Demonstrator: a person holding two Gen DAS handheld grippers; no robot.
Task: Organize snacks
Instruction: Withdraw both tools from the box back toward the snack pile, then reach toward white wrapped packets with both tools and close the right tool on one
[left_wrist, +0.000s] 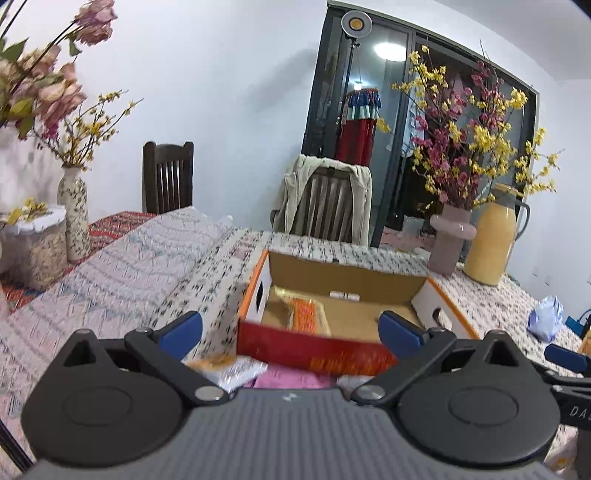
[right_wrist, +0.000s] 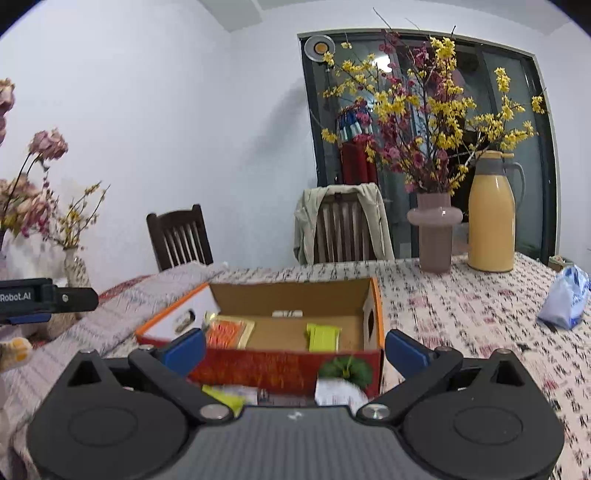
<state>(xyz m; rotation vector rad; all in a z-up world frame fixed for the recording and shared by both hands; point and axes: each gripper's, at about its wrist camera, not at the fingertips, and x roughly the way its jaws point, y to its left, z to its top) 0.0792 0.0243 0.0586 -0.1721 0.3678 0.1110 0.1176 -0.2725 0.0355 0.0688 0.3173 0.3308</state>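
An open cardboard box (left_wrist: 314, 350) with a red front wall (right_wrist: 288, 369) and white, orange-edged sides stands on the patterned tablecloth. An orange snack packet (left_wrist: 306, 314) lies on its floor at the left (right_wrist: 227, 332), and a yellow-green packet (right_wrist: 323, 336) lies at the right. My left gripper (left_wrist: 291, 328) is open, just short of the box front, with nothing between its blue fingers. My right gripper (right_wrist: 295, 349) is open too, straddling the box front. Loose packets lie on the table below the box front: a white and orange one (left_wrist: 236, 369), a pink one (left_wrist: 291, 380), a yellow one (right_wrist: 225, 398) and a white one (right_wrist: 340, 391).
A pink vase of yellow and red blossoms (right_wrist: 436, 229) and a yellow thermos jug (right_wrist: 491, 218) stand at the back right. A blue-white bag (right_wrist: 565, 299) lies far right. Patterned vases (left_wrist: 74, 214) stand at the left. Two chairs (right_wrist: 181, 236) are behind the table.
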